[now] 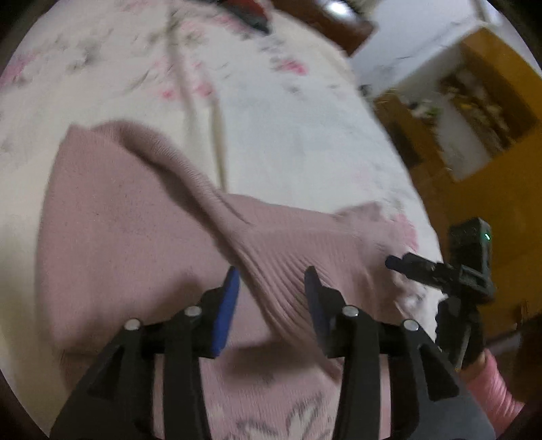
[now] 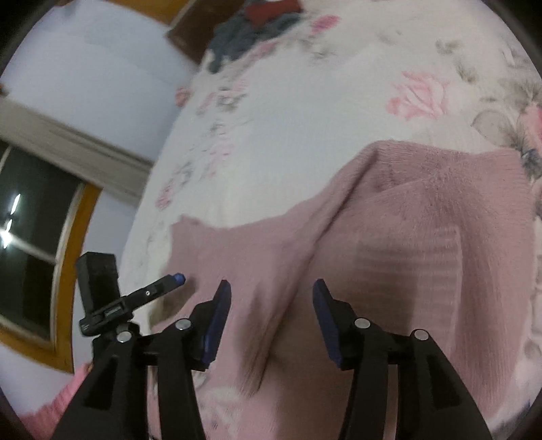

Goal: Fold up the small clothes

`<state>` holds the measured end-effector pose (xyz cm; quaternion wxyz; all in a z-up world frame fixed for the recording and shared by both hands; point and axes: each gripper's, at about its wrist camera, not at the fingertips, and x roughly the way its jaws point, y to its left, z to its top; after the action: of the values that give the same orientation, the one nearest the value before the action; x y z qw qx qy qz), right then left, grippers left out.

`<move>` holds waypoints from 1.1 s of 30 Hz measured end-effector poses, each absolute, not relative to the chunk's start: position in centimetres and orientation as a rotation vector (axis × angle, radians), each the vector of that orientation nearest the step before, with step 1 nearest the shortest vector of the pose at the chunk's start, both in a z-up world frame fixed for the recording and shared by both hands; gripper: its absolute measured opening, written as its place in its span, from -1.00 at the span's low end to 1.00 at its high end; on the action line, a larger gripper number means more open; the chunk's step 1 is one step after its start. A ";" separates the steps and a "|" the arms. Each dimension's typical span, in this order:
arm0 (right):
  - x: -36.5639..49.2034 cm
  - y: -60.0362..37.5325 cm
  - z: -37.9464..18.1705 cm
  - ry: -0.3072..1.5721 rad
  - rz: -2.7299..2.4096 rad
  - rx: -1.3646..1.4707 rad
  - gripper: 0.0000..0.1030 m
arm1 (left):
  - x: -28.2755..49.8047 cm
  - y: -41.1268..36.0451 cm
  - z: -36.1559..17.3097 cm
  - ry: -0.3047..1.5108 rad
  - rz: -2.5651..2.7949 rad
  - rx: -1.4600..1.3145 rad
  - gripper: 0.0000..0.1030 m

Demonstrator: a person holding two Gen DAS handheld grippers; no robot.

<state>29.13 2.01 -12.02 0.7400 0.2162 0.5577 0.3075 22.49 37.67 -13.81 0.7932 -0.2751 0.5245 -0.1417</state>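
A pink knitted sweater (image 1: pixel 111 216) lies partly folded on the floral bedsheet (image 1: pixel 277 125). A ribbed sleeve (image 1: pixel 271 257) runs diagonally over its body. My left gripper (image 1: pixel 272 281) is open just above the sweater, and the ribbed sleeve passes between its blue pads (image 1: pixel 230 294). In the right wrist view the same sweater (image 2: pixel 423 243) spreads under my right gripper (image 2: pixel 271 294), which is open and hovers over a fold. The right gripper (image 1: pixel 394 262) shows at the sweater's right edge, and the left gripper (image 2: pixel 176 279) shows at its left edge.
A heap of dark and red clothes (image 2: pixel 257 23) sits at the far end of the bed. A yellow wooden cabinet (image 1: pixel 481 111) stands beyond the bed's edge. A window (image 2: pixel 34 243) is in the wall. A person's pink sleeve (image 1: pixel 494 392) is at lower right.
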 end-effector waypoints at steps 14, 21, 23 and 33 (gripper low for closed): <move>34.8 5.3 -12.9 1.203 0.597 0.446 -0.79 | 27.6 37.5 -14.2 1.043 -0.205 -0.618 -0.80; 30.7 3.7 -12.5 1.207 0.644 0.460 -0.32 | 23.5 38.4 -13.0 1.029 -0.226 -0.663 -0.42; 28.9 3.2 -12.4 1.214 0.679 0.498 -0.24 | 21.4 37.7 -12.6 1.028 -0.251 -0.656 -0.31; 26.4 3.6 -14.0 1.341 0.648 0.484 -0.80 | 18.7 34.8 -14.0 1.110 -0.188 -0.417 -0.26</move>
<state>26.43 3.59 -14.01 0.7088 0.2181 0.6040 0.2920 18.72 34.78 -13.98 0.8251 -0.1961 0.5224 -0.0886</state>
